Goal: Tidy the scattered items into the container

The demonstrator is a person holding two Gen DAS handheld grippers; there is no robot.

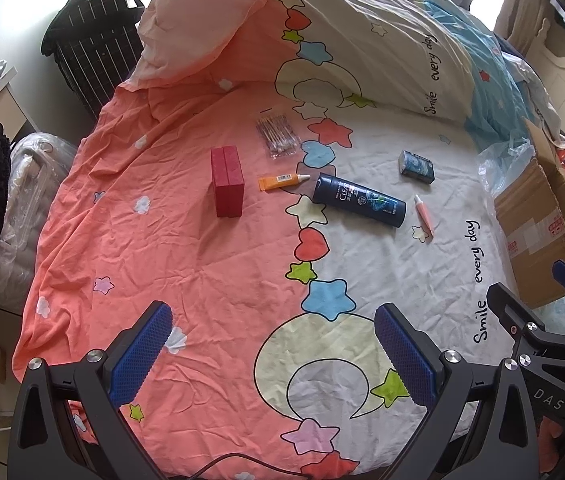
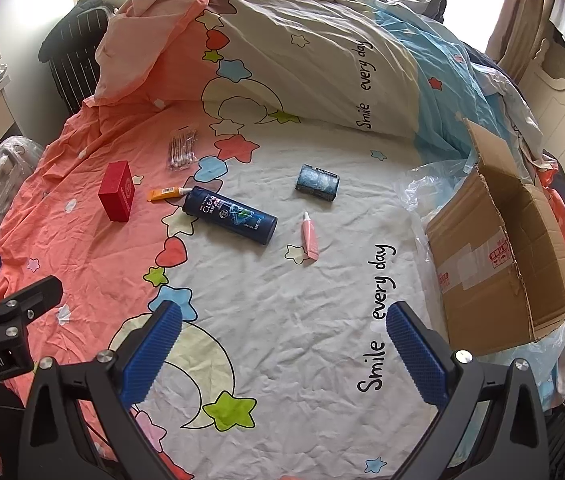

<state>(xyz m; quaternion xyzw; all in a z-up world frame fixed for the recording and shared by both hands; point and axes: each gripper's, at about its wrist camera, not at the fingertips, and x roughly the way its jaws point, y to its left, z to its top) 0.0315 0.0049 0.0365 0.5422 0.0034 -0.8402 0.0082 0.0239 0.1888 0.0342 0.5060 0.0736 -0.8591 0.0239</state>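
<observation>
Scattered on the bed lie a red box (image 1: 227,181) (image 2: 117,191), a bag of cotton swabs (image 1: 277,136) (image 2: 182,149), an orange tube (image 1: 282,180) (image 2: 168,193), a dark blue shampoo bottle (image 1: 358,198) (image 2: 229,214), a small blue box (image 1: 416,166) (image 2: 317,181) and a pink tube (image 1: 423,216) (image 2: 309,236). An open cardboard box (image 1: 538,220) (image 2: 498,248) stands at the bed's right edge. My left gripper (image 1: 272,354) and right gripper (image 2: 282,356) are both open and empty, above the near part of the bed, well short of the items.
A rumpled duvet (image 2: 302,60) is heaped at the far side of the bed. A clear plastic bag (image 2: 426,188) lies beside the cardboard box. A black striped basket (image 1: 98,52) and bagged bedding (image 1: 22,200) stand left of the bed.
</observation>
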